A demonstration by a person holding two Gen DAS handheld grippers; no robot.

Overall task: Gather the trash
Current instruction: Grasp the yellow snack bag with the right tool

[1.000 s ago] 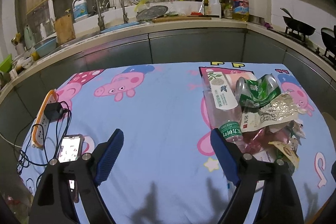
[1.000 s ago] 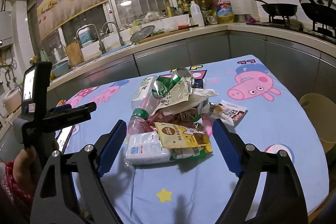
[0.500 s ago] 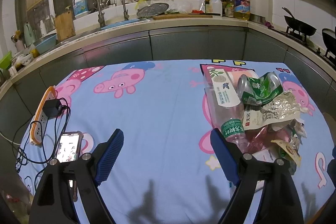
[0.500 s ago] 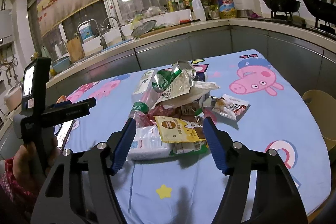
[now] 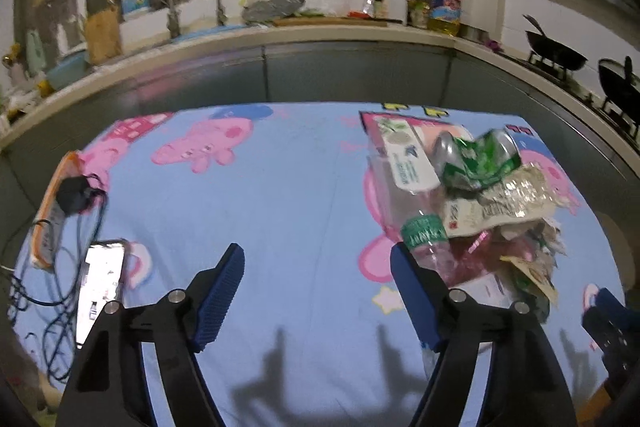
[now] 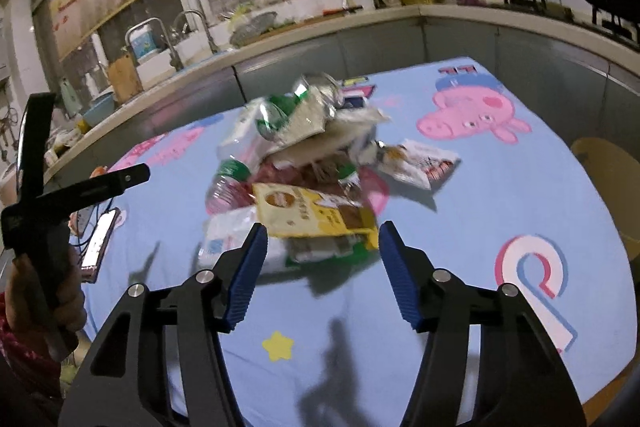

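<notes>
While both claws gape, right claw point(image 6: 320, 269) faces trash pile point(image 6: 312, 163).

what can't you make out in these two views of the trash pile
- Yellow wrapper print: right wrist view, motion blur.
- Plastic bottle lower end: left wrist view, hidden behind the left claw.
- Bottom of the trash pile: both views, covered by upper wrappers.
- Phone screen: left wrist view, overexposed, too small.
- Right claw: open, nothing between its fingers.
</notes>
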